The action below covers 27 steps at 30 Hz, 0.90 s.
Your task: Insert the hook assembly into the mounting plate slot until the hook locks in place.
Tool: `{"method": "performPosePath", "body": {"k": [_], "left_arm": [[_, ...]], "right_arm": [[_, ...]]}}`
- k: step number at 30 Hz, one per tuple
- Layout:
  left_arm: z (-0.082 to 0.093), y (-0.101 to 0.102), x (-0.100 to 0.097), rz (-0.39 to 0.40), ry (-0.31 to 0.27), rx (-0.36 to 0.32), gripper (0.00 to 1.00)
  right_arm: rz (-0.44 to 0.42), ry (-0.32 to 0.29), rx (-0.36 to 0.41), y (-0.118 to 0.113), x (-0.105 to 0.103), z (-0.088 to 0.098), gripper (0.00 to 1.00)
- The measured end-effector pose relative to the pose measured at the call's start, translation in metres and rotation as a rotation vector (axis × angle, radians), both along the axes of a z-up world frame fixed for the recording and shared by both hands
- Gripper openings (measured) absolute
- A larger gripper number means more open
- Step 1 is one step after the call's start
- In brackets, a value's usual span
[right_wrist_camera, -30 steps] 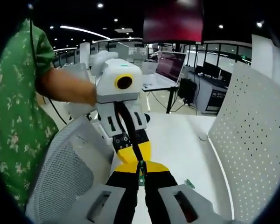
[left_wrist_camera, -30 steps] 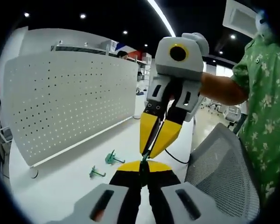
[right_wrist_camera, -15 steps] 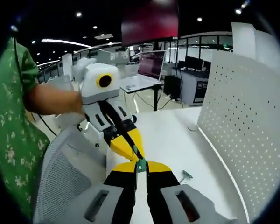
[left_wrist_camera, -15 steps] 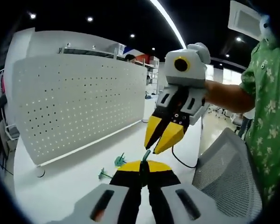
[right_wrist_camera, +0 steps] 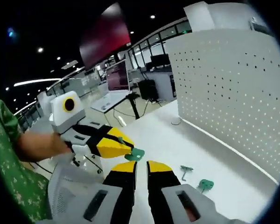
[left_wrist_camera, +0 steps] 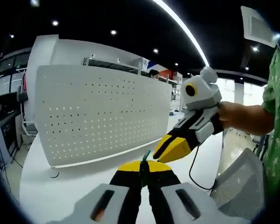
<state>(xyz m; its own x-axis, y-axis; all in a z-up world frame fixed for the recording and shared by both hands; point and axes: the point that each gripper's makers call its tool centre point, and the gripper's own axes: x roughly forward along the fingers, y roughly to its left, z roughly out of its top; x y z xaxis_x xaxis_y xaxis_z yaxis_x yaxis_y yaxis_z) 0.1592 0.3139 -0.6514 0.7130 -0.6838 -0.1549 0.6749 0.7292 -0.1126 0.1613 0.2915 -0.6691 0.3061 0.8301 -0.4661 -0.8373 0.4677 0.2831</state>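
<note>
1. Since a second ago the right gripper (left_wrist_camera: 170, 147) has let go and drawn back; both views have swung toward the pegboard (left_wrist_camera: 102, 119).
2. Beside the pegboard, the left gripper (right_wrist_camera: 126, 148) stays clamped on the green hook (right_wrist_camera: 136, 154), likely for insertion.
3. Right gripper's own jaws stand slightly apart, empty; two spare hooks (right_wrist_camera: 194, 178) lie near the pegboard.
4. No readable writing.

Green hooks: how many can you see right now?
3. One green hook is held in the left tool, beside the right tool. Two more lie on the white table: one near the pegboard, another beside it. Others may be hidden.
</note>
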Motion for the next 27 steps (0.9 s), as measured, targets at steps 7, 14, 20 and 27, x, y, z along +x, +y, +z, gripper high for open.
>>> {"method": "performPosePath", "body": {"k": [7,14,20,27], "left_arm": [[0.006,-0.002,0.003,0.035,-0.036,0.005,0.03],[0.007,-0.006,0.0,0.026,-0.045,0.0,0.03],[0.001,-0.009,-0.004,0.012,-0.063,0.067,0.03],[0.0,-0.01,-0.004,0.021,-0.091,0.154,0.03]], "right_arm": [[-0.037,0.094,0.094,0.007,-0.001,0.005,0.08],[-0.067,0.116,0.128,0.006,0.002,0.008,0.05],[-0.082,0.118,0.126,0.005,0.003,0.011,0.02],[-0.07,-0.009,0.049,0.006,0.003,0.015,0.01]]}}
